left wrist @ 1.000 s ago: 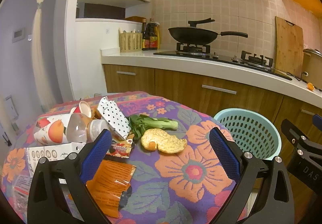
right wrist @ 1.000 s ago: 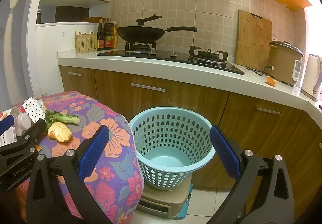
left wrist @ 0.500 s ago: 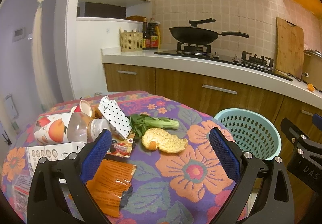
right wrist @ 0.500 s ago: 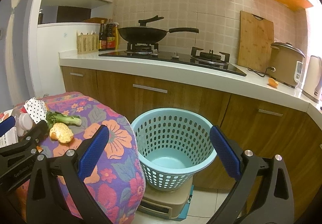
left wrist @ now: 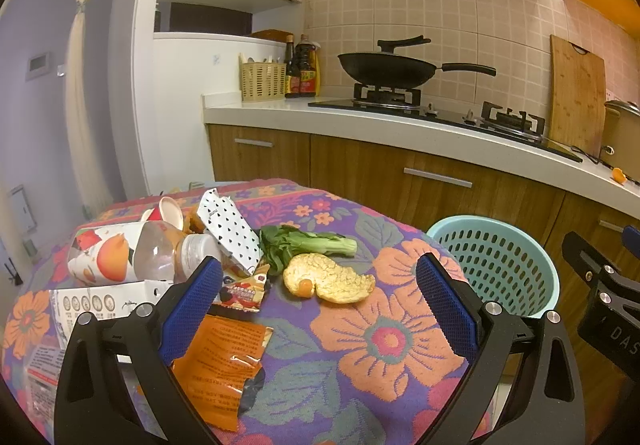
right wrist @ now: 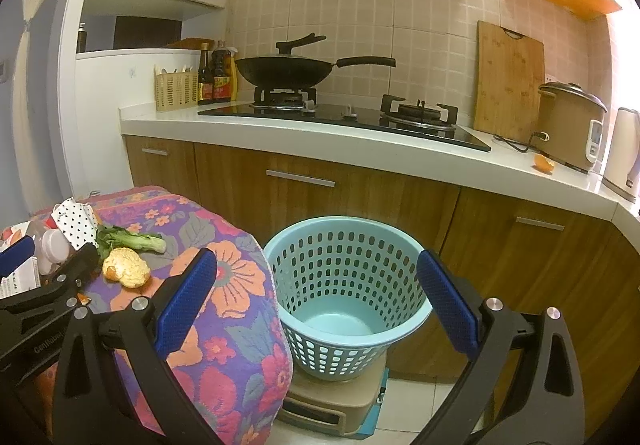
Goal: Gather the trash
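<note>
Trash lies on the flowered tablecloth (left wrist: pixel 384 333): an orange peel (left wrist: pixel 328 279), a green vegetable (left wrist: pixel 308 245), a plastic bottle (left wrist: pixel 160 255), a dotted carton (left wrist: pixel 230 229), an orange wrapper (left wrist: pixel 224 361) and a paper cup (left wrist: pixel 170 209). My left gripper (left wrist: pixel 318 305) is open and empty, above the table just in front of the peel. The light blue basket (right wrist: pixel 346 285) stands empty on the floor beside the table. My right gripper (right wrist: pixel 316 301) is open and empty, in front of the basket. The peel (right wrist: pixel 126 268) and the vegetable (right wrist: pixel 132 241) also show in the right wrist view.
A kitchen counter (right wrist: pixel 360 153) with wooden cabinets runs behind the table and basket. A wok (right wrist: pixel 284 71) sits on the stove, a cutting board (right wrist: pixel 508 81) and a rice cooker (right wrist: pixel 570 125) to the right. The basket rests on a beige box (right wrist: pixel 332 401).
Both grippers have shifted very slightly; the scene is almost the same. Both stay open and empty.
</note>
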The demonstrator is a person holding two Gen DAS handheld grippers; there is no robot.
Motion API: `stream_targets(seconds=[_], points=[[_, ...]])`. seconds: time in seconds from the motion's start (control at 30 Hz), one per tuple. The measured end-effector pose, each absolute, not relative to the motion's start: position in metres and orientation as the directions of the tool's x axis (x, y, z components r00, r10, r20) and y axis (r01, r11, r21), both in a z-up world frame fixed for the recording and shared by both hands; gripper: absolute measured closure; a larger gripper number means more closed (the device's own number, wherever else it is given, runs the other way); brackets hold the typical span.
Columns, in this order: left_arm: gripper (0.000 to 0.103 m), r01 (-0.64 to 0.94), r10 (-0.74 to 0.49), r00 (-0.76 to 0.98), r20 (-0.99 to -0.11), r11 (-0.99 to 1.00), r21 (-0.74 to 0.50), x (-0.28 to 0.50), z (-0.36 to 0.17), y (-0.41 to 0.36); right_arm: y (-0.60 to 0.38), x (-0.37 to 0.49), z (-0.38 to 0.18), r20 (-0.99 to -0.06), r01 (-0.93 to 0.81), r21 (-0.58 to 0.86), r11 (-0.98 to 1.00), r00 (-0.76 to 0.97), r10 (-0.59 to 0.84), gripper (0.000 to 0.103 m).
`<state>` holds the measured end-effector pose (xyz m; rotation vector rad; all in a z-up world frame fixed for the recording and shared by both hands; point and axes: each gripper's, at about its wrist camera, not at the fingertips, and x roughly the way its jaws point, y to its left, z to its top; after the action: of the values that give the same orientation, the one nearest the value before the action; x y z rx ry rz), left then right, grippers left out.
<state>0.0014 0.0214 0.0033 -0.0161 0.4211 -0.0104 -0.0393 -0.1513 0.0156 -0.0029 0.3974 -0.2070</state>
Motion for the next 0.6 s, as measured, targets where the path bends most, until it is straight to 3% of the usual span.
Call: stream_targets(seconds=[0.37, 0.6], points=[[0.009, -0.015, 0.009, 0.922, -0.387, 1.000, -0.012, -0.0041, 0.0055, 0.0256, -0.1488, -0.0438, 0.0164, -0.382, 0.173, -0.031, 0.984, 0.908, -0.171, 0.008], [0.009, -0.053, 0.041, 0.927, -0.372, 0.998, -0.023, -0.0066, 0.0124, 0.0304, -0.1460, -0.0451, 0.0194, -0.370, 0.154, -0.030, 0.988, 0.916, -0.154, 0.015]])
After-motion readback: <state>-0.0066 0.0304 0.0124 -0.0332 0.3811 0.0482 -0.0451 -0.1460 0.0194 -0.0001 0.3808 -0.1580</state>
